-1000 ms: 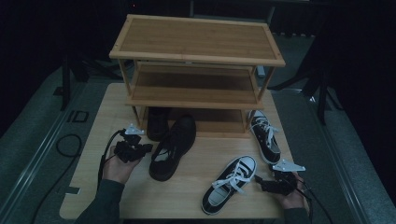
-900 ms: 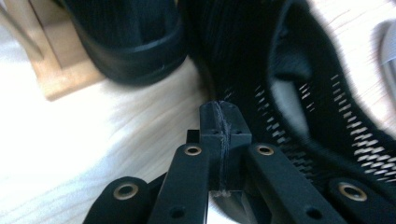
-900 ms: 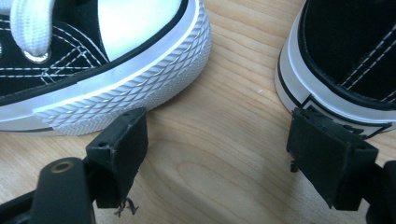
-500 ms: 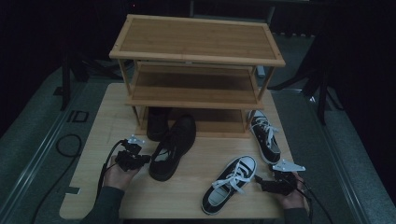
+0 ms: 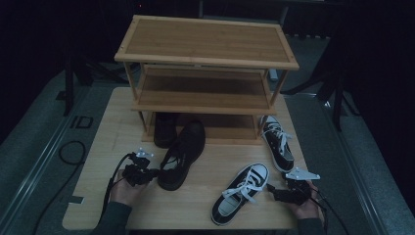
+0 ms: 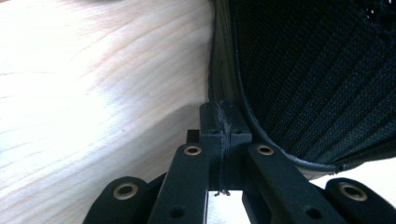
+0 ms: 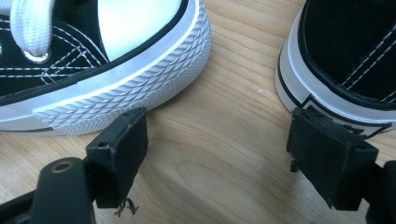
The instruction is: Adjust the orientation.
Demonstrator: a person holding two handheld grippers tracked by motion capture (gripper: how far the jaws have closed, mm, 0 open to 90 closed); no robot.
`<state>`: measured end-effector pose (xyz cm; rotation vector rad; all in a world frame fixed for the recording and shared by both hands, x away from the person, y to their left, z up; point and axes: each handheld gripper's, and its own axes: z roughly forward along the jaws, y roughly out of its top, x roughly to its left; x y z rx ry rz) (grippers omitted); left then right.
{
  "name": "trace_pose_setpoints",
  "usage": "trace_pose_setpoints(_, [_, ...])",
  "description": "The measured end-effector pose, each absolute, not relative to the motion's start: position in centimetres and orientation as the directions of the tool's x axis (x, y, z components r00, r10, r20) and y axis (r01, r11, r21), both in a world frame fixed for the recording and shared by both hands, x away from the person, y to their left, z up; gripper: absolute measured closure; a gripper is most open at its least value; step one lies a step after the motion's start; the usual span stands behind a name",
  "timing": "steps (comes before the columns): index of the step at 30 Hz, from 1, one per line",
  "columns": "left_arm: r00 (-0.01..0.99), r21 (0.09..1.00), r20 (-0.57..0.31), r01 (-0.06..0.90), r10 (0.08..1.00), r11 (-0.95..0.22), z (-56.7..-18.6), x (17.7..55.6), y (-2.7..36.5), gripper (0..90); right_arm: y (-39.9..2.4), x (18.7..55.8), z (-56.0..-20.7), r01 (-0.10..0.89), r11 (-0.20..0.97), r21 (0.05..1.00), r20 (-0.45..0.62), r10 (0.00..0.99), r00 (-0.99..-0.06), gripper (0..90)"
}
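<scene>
Your left tool (image 5: 147, 173) rests jaws-together at the heel of the black shoe (image 5: 183, 152) on the surface (image 5: 105, 132), before the rack (image 5: 205, 63). Your right tool (image 7: 219, 154) gapes between the sneakers (image 5: 241, 192). Next, open left and grasp the heel.

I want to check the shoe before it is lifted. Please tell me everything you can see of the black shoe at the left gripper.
The black shoe is a dark, low lace-up with a matte upper and a dark ribbed lining, seen in the left gripper view. It lies on the wooden table, toe toward the shoe rack, heel toward the person. The left gripper is at its heel; its jaws are shut on the thin heel rim. Another dark shoe stands behind it under the rack.
</scene>
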<state>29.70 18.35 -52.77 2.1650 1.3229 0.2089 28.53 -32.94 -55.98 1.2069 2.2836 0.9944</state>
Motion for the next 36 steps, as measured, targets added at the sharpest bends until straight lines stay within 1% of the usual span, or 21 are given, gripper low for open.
trace_pose_setpoints(9, [0.529, 0.559, -0.171, 0.747, 0.831, -0.36, -52.9, 28.7, 16.6, 89.4, -32.9, 28.5, -56.0, 0.563, 0.384, 0.732, 0.0, 0.826, -0.564, 20.4])
trace_pose_setpoints(14, [0.553, 0.559, -0.175, 0.737, 0.814, -0.38, -53.1, 28.2, 15.0, 89.3, -32.9, 28.5, -56.0, 0.563, 0.384, 0.732, 0.001, 0.826, -0.564, 20.4])
trace_pose_setpoints(29, [0.603, 0.55, -0.16, 0.712, 0.781, -0.436, -53.3, 27.8, 12.0, 89.4, -33.0, 28.5, -56.0, 0.563, 0.384, 0.732, 0.0, 0.826, -0.564, 20.4])
trace_pose_setpoints(33, [0.621, 0.556, -0.148, 0.696, 0.77, -0.454, -53.3, 27.9, 10.7, 89.4, -32.9, 28.5, -56.0, 0.563, 0.384, 0.731, 0.0, 0.826, -0.564, 20.4])
trace_pose_setpoints(36, [0.627, 0.557, -0.145, 0.691, 0.765, -0.46, -53.3, 28.0, 10.5, 89.4, -32.9, 28.5, -56.0, 0.563, 0.384, 0.731, 0.0, 0.826, -0.564, 20.4])
